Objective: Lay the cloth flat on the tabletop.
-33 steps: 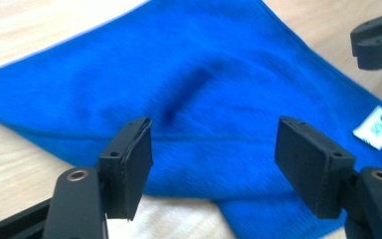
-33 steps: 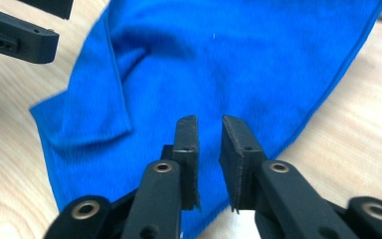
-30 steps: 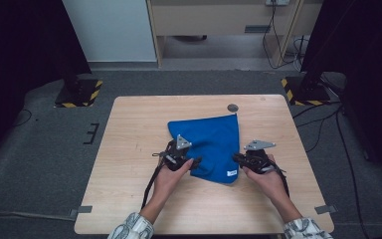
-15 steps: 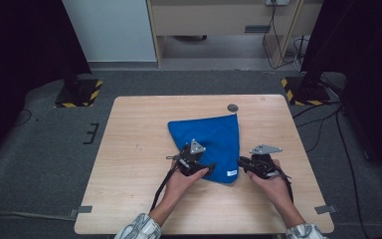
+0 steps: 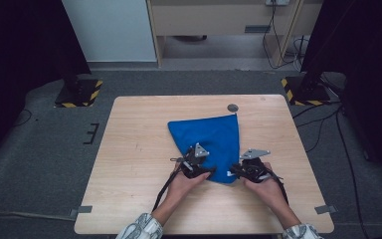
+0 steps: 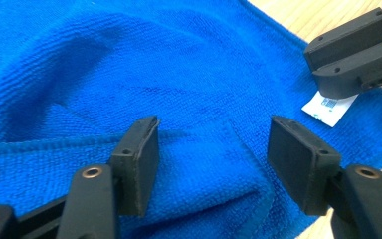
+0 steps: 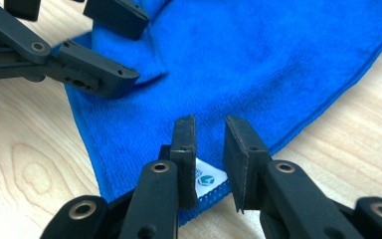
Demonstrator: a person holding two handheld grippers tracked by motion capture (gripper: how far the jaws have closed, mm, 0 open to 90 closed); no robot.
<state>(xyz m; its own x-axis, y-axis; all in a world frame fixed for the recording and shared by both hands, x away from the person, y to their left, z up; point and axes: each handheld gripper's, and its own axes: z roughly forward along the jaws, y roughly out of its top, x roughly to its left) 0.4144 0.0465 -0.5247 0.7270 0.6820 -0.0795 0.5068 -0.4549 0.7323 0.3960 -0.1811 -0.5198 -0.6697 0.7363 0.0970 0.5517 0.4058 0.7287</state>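
One blue cloth (image 5: 214, 144) lies folded on the middle of the wooden table (image 5: 129, 149), its narrow near corner pointing toward the person.

The left gripper (image 5: 195, 168) sits over the near left edge of the cloth. In the left gripper view its jaws stand apart with a raised fold (image 6: 214, 164) of the cloth between them; the pads (image 6: 142, 159) straddle that fold without pressing it, and they have just been closing in on it — probably to pinch the loose layer so it can be lifted or turned over.

The right gripper (image 5: 247, 170) is at the near right corner of the cloth. In the right gripper view its jaws are nearly together with a narrow gap, poised over the corner where a small white label (image 7: 206, 179) is sewn in; whether they actually clamp the hem I cannot tell, and they have just been easing open a little. Likely it steadies that corner while the other side works.

Counted: one cloth, one label, two grippers, and one small dark round spot (image 5: 233, 107) on the table just beyond the far right corner of the cloth.
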